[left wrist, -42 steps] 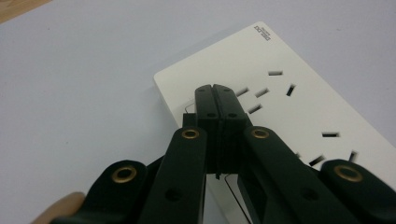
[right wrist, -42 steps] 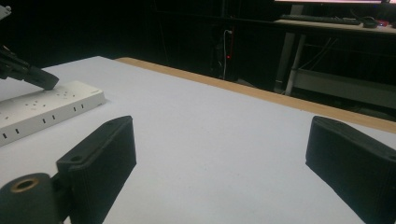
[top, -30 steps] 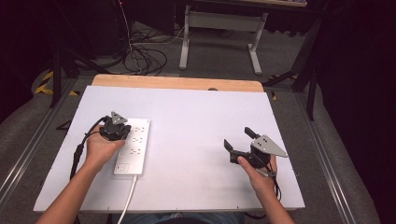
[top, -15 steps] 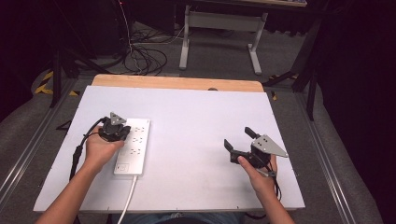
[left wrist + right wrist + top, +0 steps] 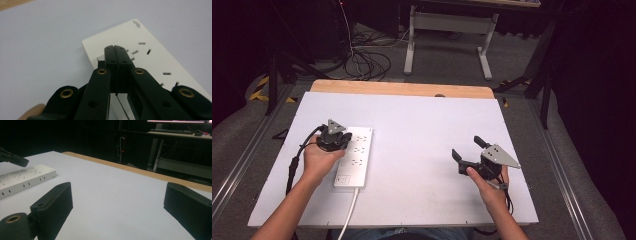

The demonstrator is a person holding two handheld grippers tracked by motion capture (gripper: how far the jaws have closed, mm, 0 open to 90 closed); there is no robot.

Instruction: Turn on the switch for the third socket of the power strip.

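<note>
A white power strip [image 5: 357,155] lies lengthwise on the left half of the white table [image 5: 422,120], its cord [image 5: 349,212] running off the near edge. My left gripper [image 5: 337,140] is over the strip's far left part. In the left gripper view its jaws [image 5: 115,48] are pressed together with nothing between them, tips just above or on the strip [image 5: 155,57]; contact is unclear. My right gripper [image 5: 467,148] is held over bare table at the right, wide open and holding nothing. The right gripper view looks between its spread jaws [image 5: 122,205] toward the strip [image 5: 25,178] and the left gripper [image 5: 12,158].
The table has a wooden far edge [image 5: 402,89] and metal rails along both sides. Beyond it on the floor are loose cables [image 5: 367,62] and the legs of a desk frame [image 5: 447,40]. Black cables trail from both grippers.
</note>
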